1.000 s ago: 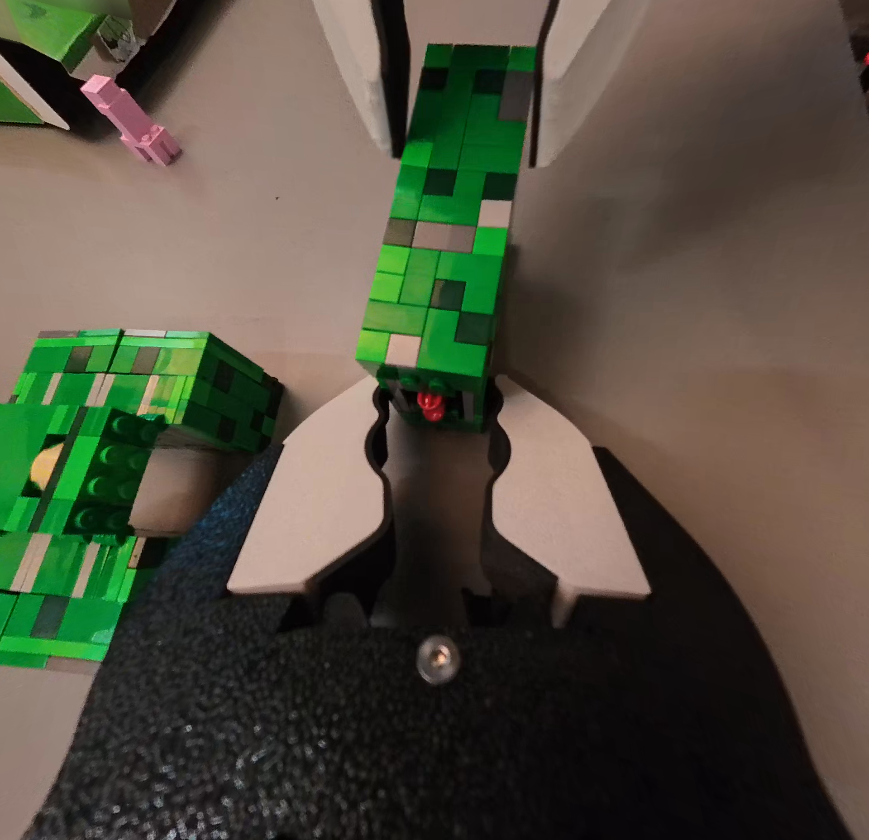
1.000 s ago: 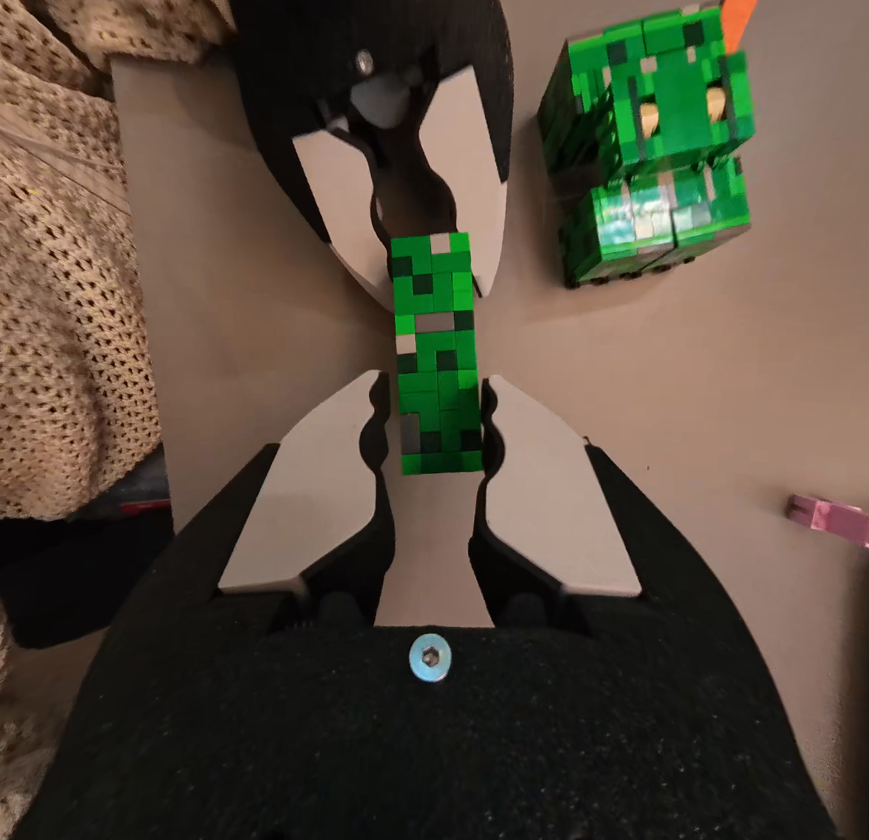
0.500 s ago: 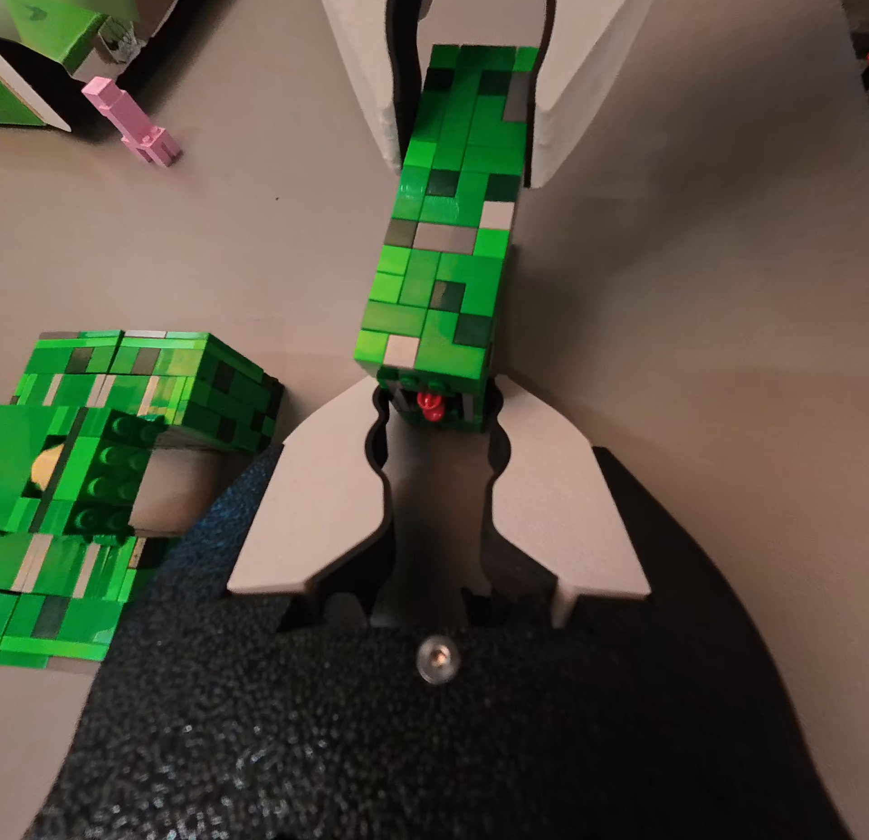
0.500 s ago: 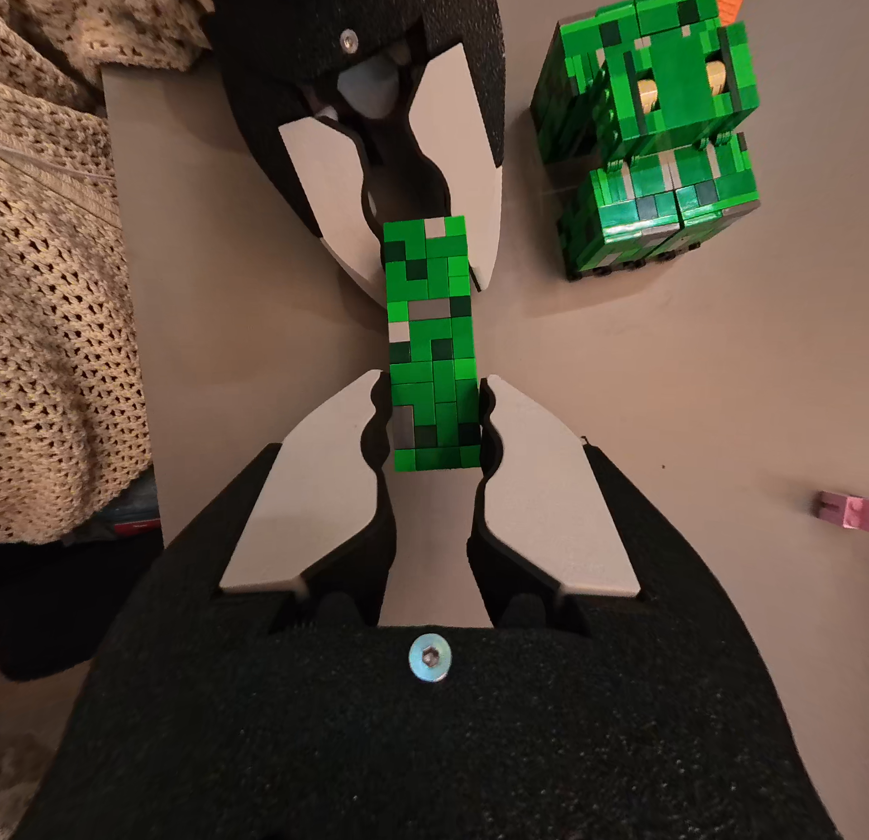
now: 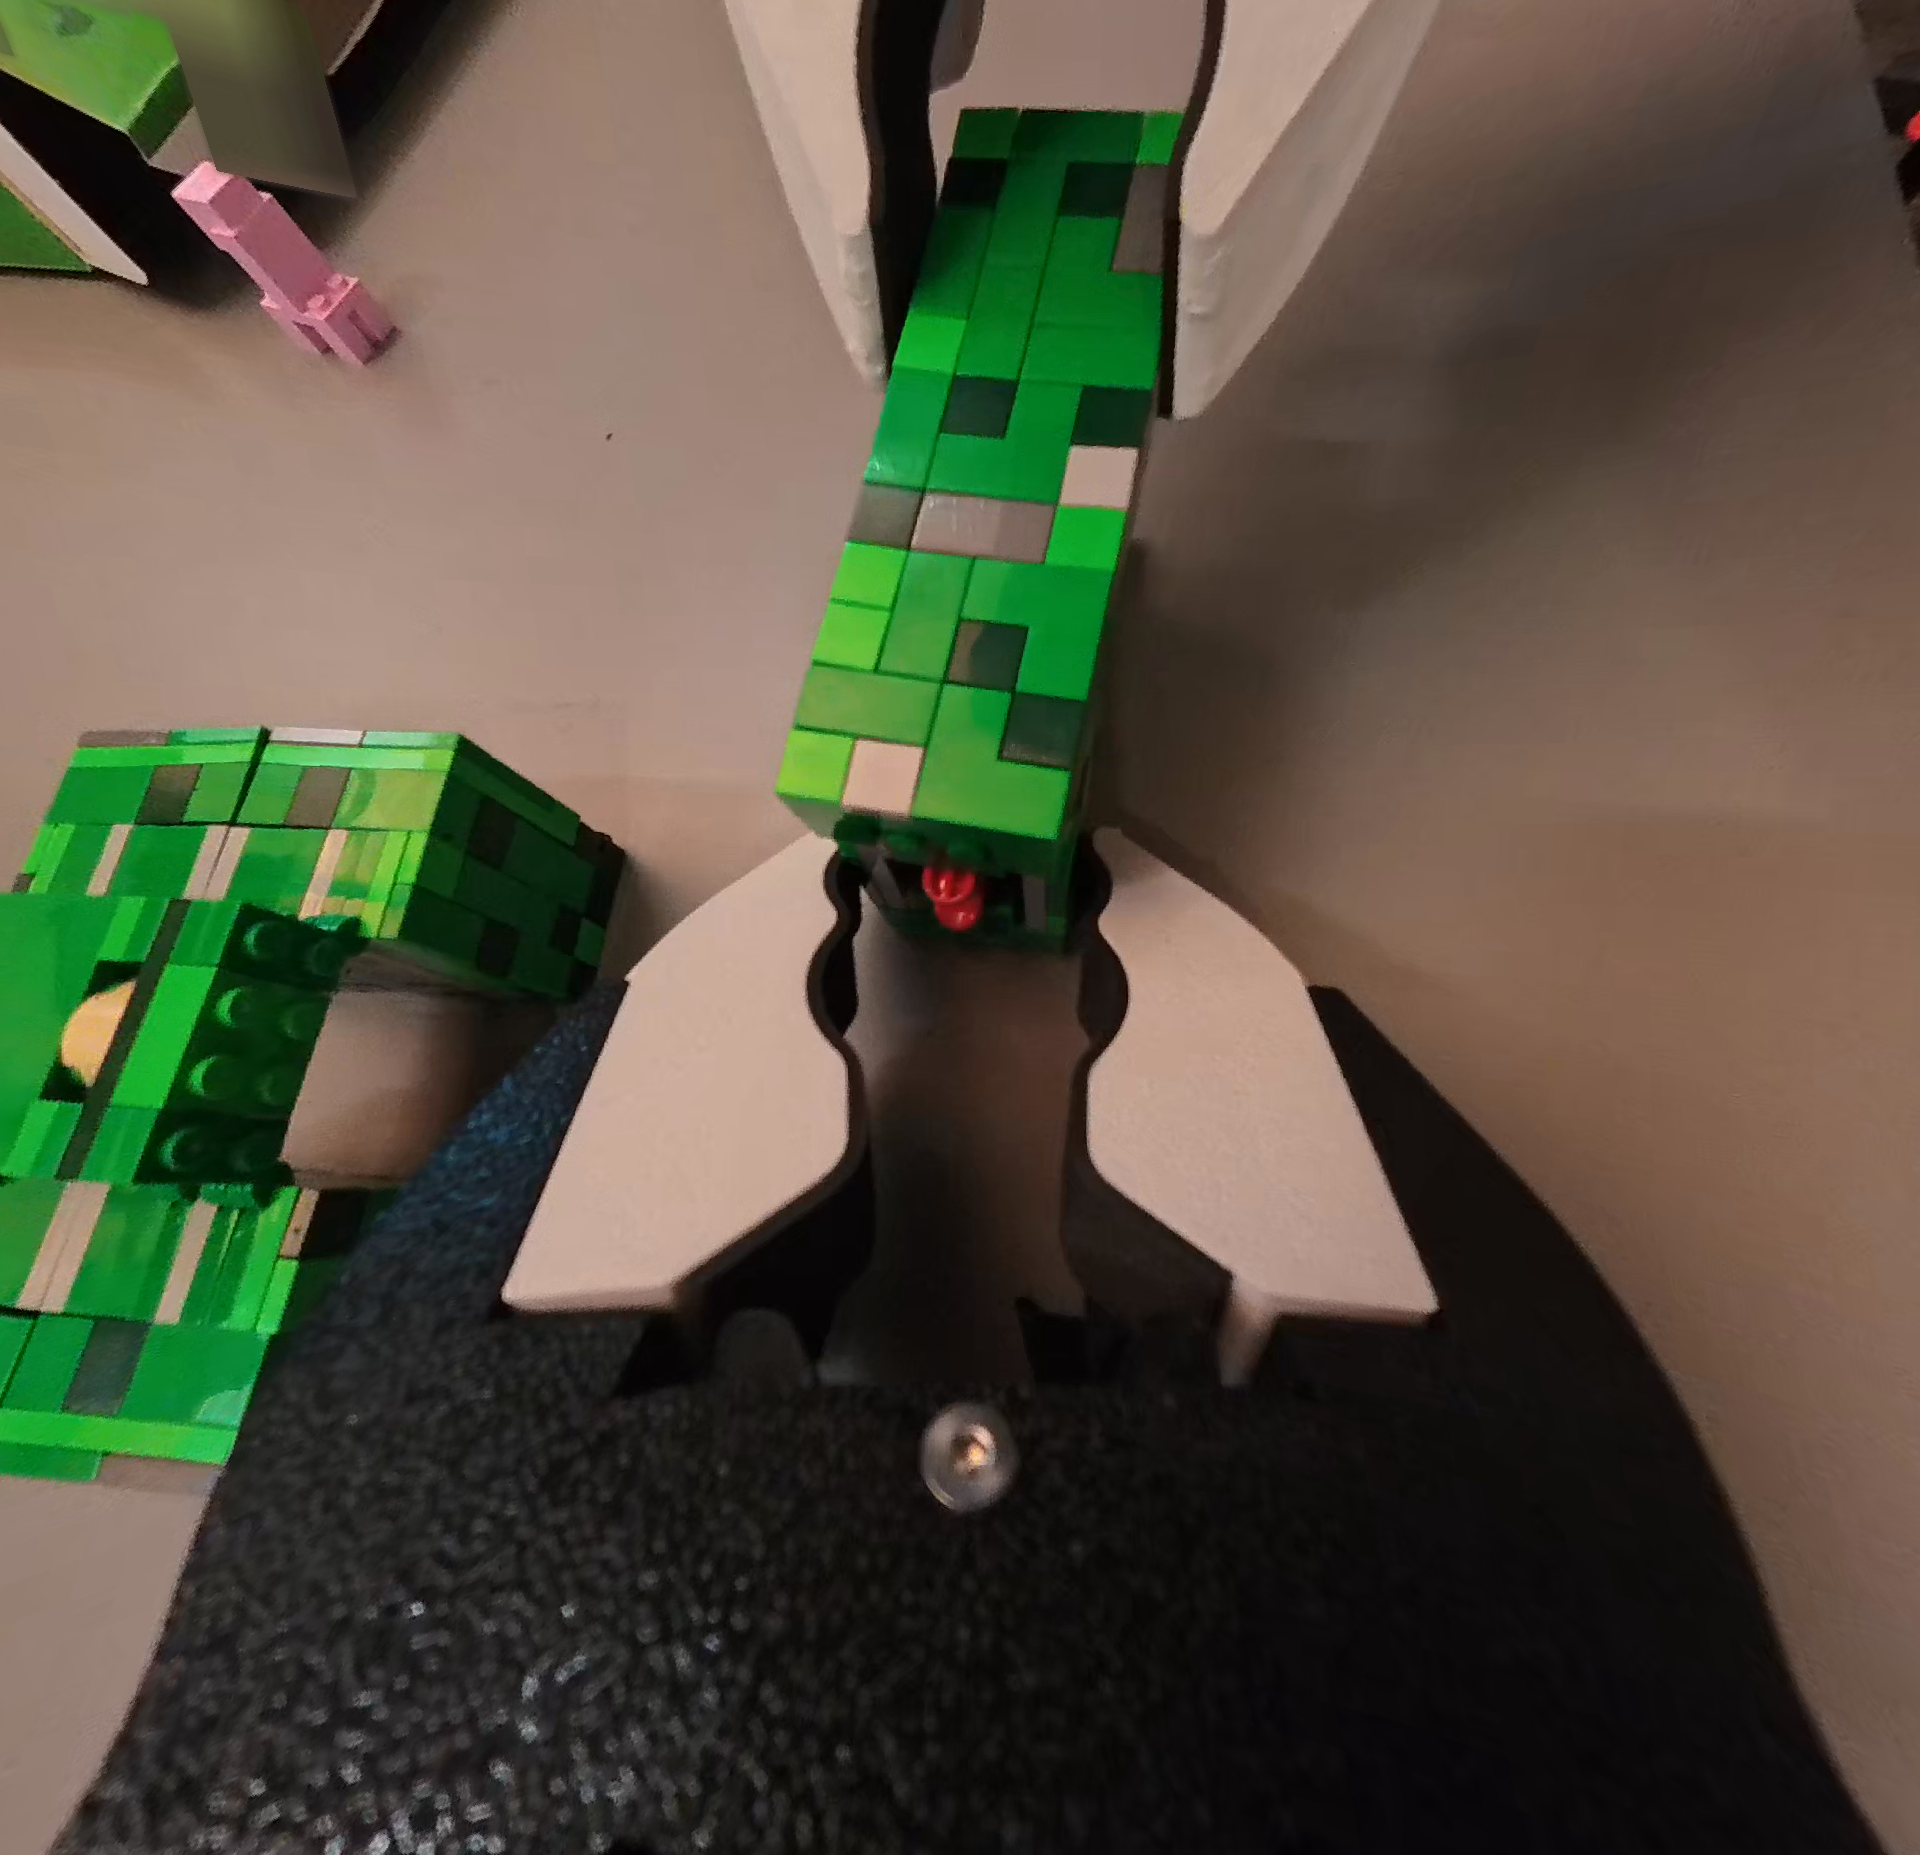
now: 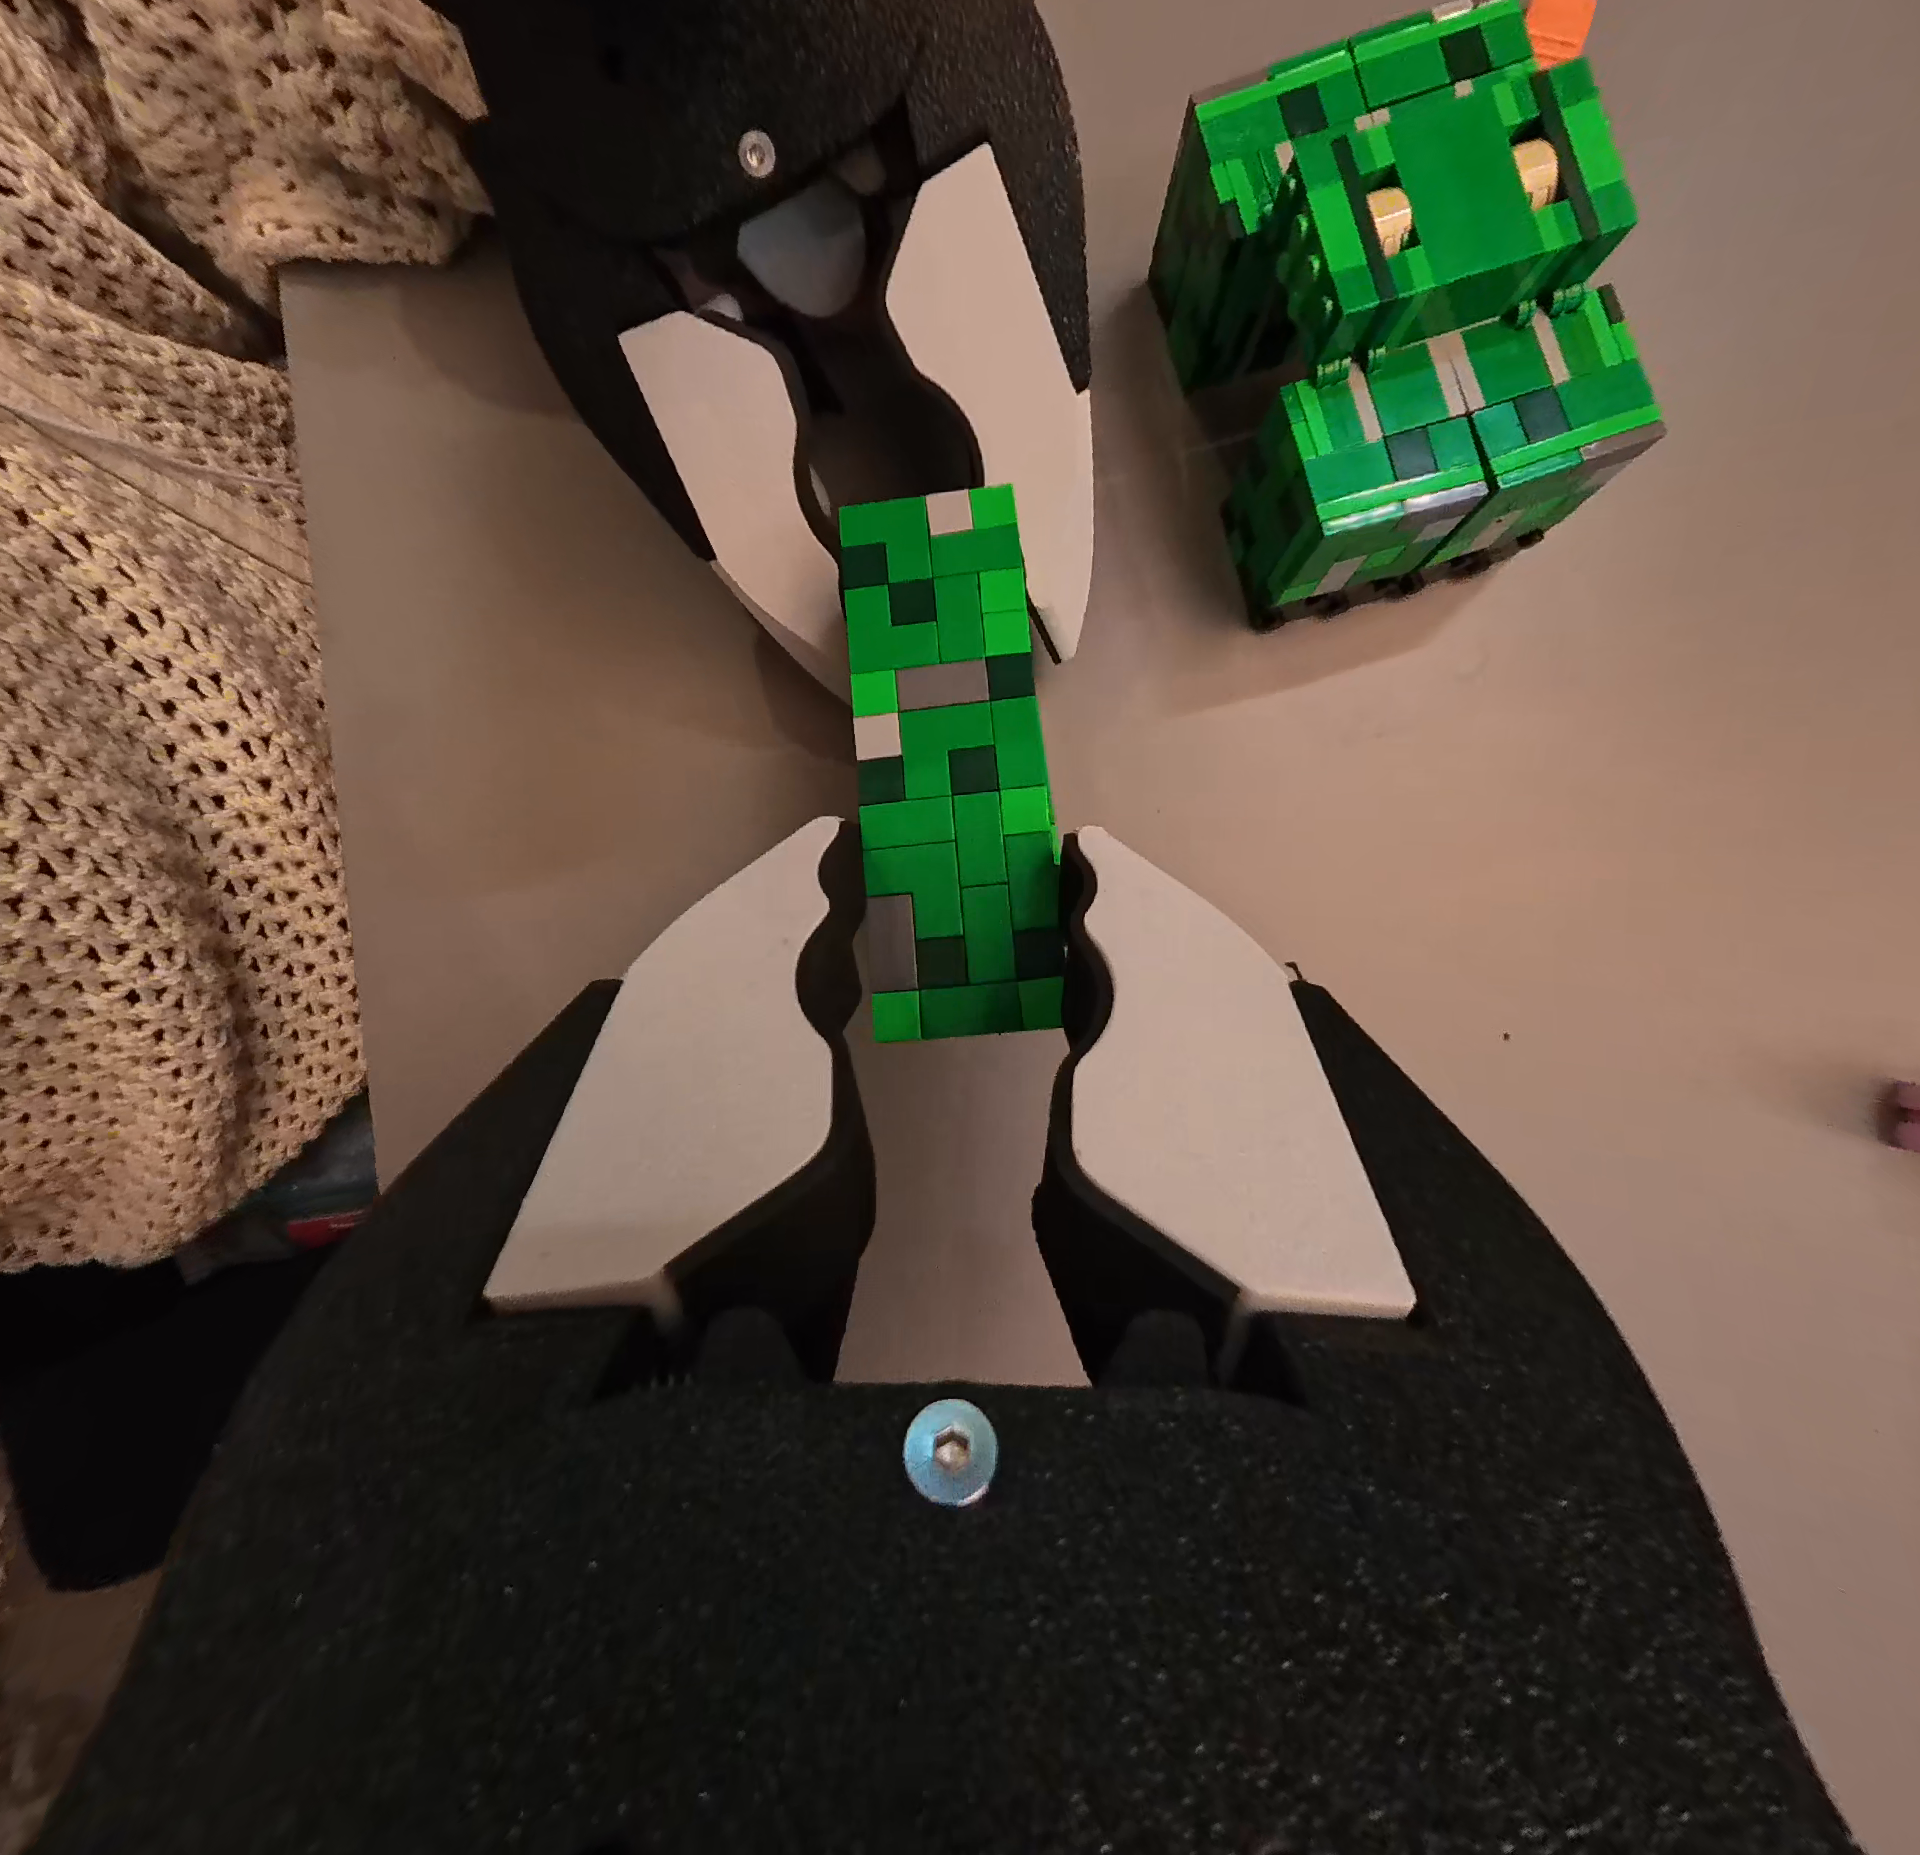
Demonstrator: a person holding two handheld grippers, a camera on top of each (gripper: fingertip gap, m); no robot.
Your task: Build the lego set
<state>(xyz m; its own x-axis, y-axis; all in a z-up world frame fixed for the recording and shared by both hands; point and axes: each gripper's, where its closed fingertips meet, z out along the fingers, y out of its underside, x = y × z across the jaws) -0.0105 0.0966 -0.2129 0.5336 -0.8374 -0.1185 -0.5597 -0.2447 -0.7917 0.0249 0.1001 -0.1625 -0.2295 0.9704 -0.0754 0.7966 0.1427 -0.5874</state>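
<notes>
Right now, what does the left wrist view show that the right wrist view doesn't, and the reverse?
Only the left wrist view shows the red piece in the green column's open end and the green box at the top left.

Only the right wrist view shows the knitted beige fabric past the table edge and an orange piece behind the large green build.

Both show the column with the left tool and right tool at opposite ends, the large build, and the pink pig figure.

Column (image 6: 956, 766) between claws (ends gripped); block cluster (image 6: 1423, 351) right.
</notes>
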